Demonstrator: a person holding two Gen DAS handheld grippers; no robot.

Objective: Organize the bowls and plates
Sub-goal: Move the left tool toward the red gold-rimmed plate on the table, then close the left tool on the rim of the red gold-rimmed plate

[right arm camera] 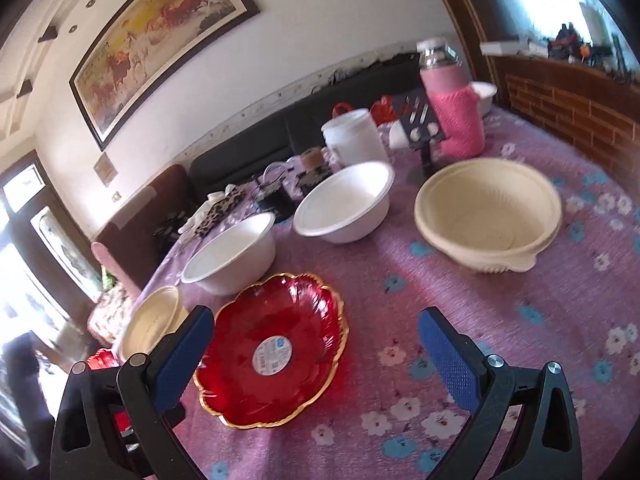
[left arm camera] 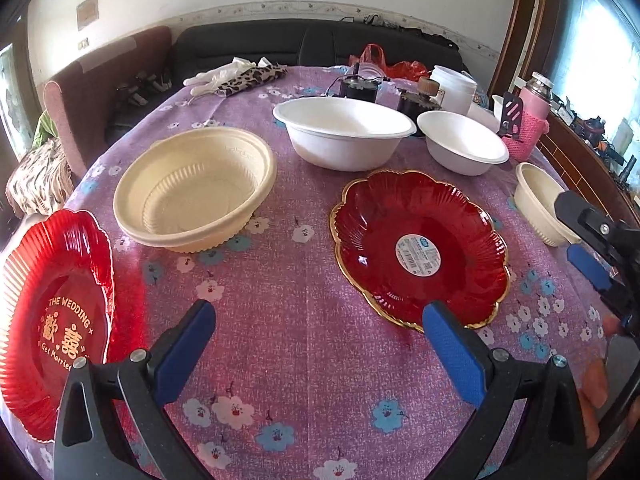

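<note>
A gold-rimmed red plate (left arm camera: 420,248) (right arm camera: 276,352) with a round sticker lies on the purple flowered tablecloth (left arm camera: 304,344). A red "THE WEDDING" plate (left arm camera: 52,320) lies at the table's left edge. Behind them stand a ribbed cream bowl (left arm camera: 196,188) (right arm camera: 152,320), a large white bowl (left arm camera: 344,132) (right arm camera: 232,256), a smaller white bowl (left arm camera: 460,144) (right arm camera: 344,208) and a second cream bowl (left arm camera: 536,200) (right arm camera: 488,212). My left gripper (left arm camera: 318,320) hangs open over bare cloth between the red plates. My right gripper (right arm camera: 316,328) is open above the gold-rimmed plate's near right edge, holding nothing.
At the back of the table stand a pink knit-covered bottle (left arm camera: 528,120) (right arm camera: 456,120), a white tub (left arm camera: 456,84) (right arm camera: 356,136), dark jars (left arm camera: 360,88), a black rack (right arm camera: 420,120), gloves and a leopard cloth (left arm camera: 248,76). A dark sofa (left arm camera: 280,44) and a brick ledge (right arm camera: 580,108) border the table.
</note>
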